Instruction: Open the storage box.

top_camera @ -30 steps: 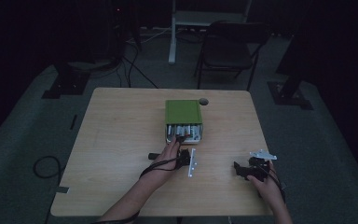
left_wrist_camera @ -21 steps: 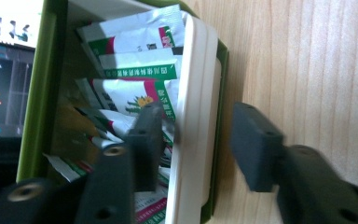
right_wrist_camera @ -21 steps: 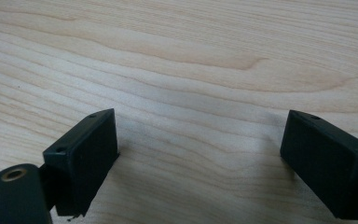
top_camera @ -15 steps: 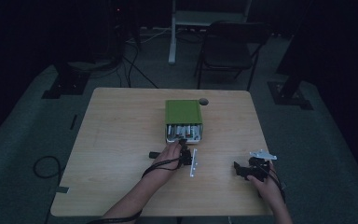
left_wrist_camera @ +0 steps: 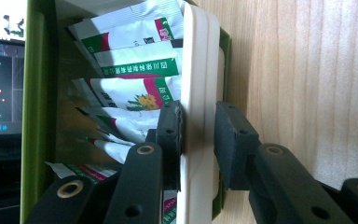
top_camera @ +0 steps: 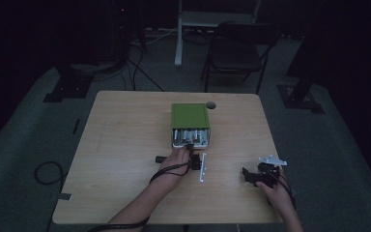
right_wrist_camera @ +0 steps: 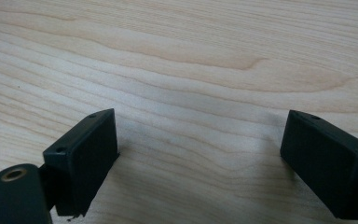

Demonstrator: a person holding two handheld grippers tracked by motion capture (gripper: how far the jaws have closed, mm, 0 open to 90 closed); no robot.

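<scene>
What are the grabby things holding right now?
The left hand-held gripper pinches the white inner wall of the green box of sachets, at its open end. The right hand-held gripper holds nothing, its jaws wide open over the table.

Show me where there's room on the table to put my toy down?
The whole left side of the table, left of the green box, is bare. So is the far right corner. It's crowded in front of the box, around the left claw and white strip.

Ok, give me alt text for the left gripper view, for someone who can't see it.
The left claw is shut on the white wall of an inner tray in a green box packed with white-and-green sachets, on a wooden table.
</scene>
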